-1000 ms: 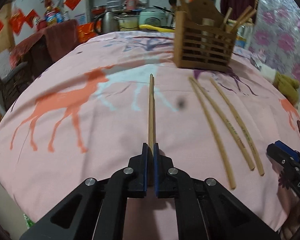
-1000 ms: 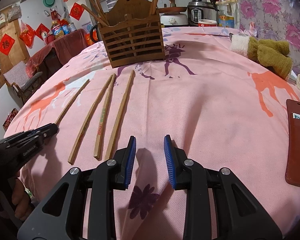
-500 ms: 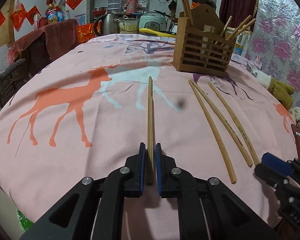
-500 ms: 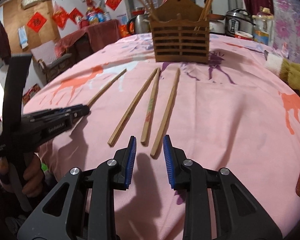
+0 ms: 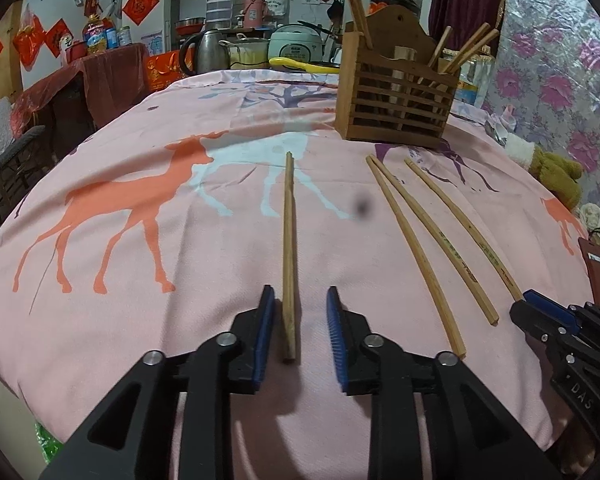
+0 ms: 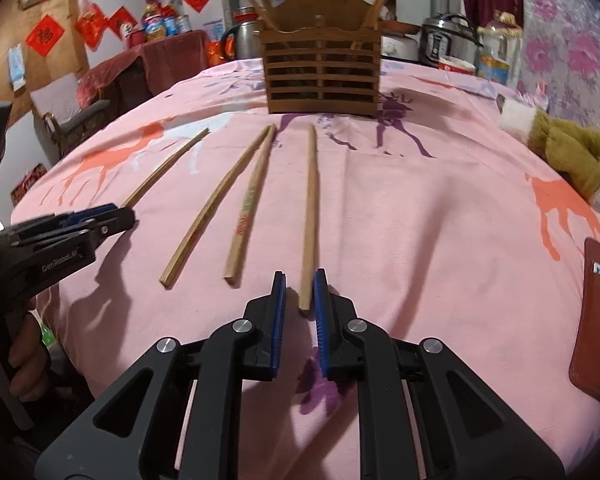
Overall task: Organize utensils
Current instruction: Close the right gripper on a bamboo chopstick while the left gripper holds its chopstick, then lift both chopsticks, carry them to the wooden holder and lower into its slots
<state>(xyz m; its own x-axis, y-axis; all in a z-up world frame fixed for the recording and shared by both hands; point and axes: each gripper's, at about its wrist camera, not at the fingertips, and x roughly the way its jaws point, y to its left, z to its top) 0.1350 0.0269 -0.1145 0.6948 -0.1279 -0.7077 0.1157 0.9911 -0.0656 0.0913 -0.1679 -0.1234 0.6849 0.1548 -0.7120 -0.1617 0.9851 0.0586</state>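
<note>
Now the left gripper (image 5: 300, 312) is opening, its jaws spreading off the leftmost chopstick (image 5: 288, 248), which lies loose on the pink tablecloth (image 5: 140, 312) between the pads, while the right gripper (image 6: 300, 294) is closing around the near end of the rightmost chopstick (image 6: 310, 208), pads just beside the wood but not yet pressing it. Two more chopsticks (image 6: 220, 208) lie flat between those, and the wooden holder (image 6: 322, 76) stands well back with sticks already in it. My read: the right-hand pickup is on, and next it needs a firm pinch, then a lift and a tip-up to drop the stick into the holder.
</note>
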